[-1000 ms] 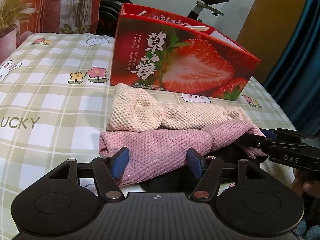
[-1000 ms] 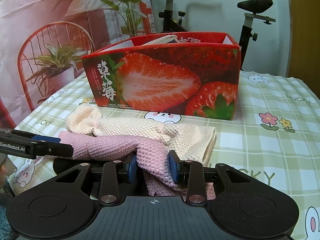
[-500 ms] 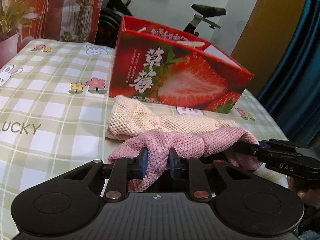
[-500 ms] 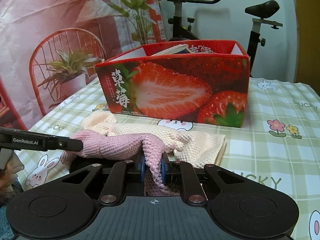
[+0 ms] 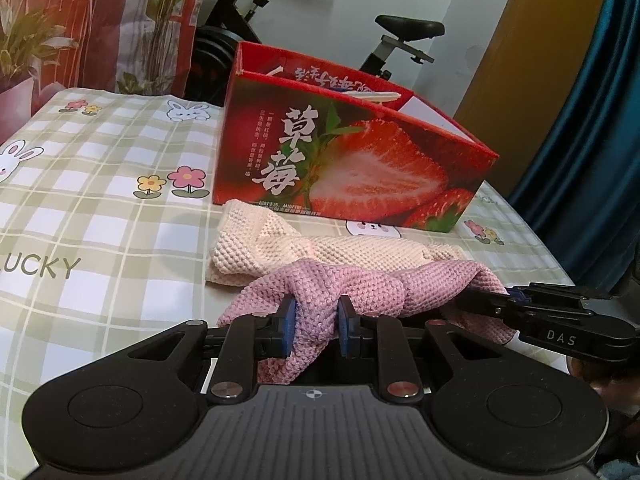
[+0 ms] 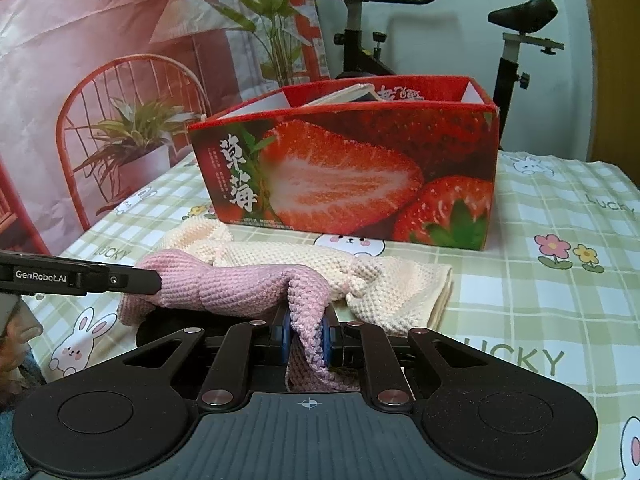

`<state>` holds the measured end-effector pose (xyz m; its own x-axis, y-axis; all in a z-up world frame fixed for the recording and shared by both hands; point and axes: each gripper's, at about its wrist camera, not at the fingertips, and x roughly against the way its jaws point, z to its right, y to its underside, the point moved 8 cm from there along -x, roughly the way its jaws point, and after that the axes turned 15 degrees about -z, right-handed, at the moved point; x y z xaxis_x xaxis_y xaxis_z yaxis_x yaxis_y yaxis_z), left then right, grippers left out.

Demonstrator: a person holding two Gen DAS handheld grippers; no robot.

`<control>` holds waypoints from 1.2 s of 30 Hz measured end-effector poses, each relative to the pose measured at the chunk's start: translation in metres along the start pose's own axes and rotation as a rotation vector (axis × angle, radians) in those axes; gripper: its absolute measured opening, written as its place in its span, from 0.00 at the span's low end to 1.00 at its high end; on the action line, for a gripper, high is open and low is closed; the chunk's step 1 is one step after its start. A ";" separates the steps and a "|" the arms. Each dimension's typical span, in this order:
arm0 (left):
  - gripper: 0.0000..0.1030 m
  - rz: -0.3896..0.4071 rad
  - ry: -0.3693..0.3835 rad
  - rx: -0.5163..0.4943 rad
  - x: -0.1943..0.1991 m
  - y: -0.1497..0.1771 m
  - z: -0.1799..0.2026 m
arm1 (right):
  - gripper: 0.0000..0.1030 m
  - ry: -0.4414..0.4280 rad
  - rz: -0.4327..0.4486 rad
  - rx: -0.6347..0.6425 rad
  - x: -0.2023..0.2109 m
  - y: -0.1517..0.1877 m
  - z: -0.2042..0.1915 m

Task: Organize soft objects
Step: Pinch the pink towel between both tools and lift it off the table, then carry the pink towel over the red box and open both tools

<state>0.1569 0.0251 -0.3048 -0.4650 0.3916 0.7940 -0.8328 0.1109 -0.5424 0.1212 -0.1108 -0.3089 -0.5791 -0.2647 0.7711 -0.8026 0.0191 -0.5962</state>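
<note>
Left wrist view: left gripper point(image 5: 316, 330) has just closed its fingers on the pink knitted cloth point(image 5: 360, 288), bunched at the desk's point(image 5: 100, 208) near edge; right gripper point(image 6: 306, 334) pinches the other end; soft, light, limp, it sags between grips; cream cloth point(image 5: 320, 250) lies behind, before the strawberry box point(image 5: 340, 168).

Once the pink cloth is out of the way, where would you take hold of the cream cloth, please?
Probably the cream cloth by its flat, folded right end, coming from the near side. That end lies clear on the tablecloth, while the middle is bunched and its left end sits close to the strawberry box.
</note>
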 end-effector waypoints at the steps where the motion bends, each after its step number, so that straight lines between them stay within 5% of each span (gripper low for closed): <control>1: 0.22 0.005 0.002 -0.001 0.001 0.000 0.000 | 0.13 -0.001 0.006 0.001 0.001 -0.001 0.000; 27: 0.22 0.028 0.013 -0.022 0.006 -0.002 0.003 | 0.13 -0.004 0.024 -0.007 0.002 -0.003 0.001; 36: 0.22 0.097 0.071 -0.032 0.038 -0.022 0.010 | 0.13 -0.030 0.118 -0.001 0.028 -0.024 -0.004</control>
<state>0.1545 0.0280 -0.2604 -0.5196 0.4653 0.7166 -0.7743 0.0982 -0.6252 0.1239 -0.1150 -0.2727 -0.6651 -0.2890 0.6886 -0.7292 0.0524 -0.6823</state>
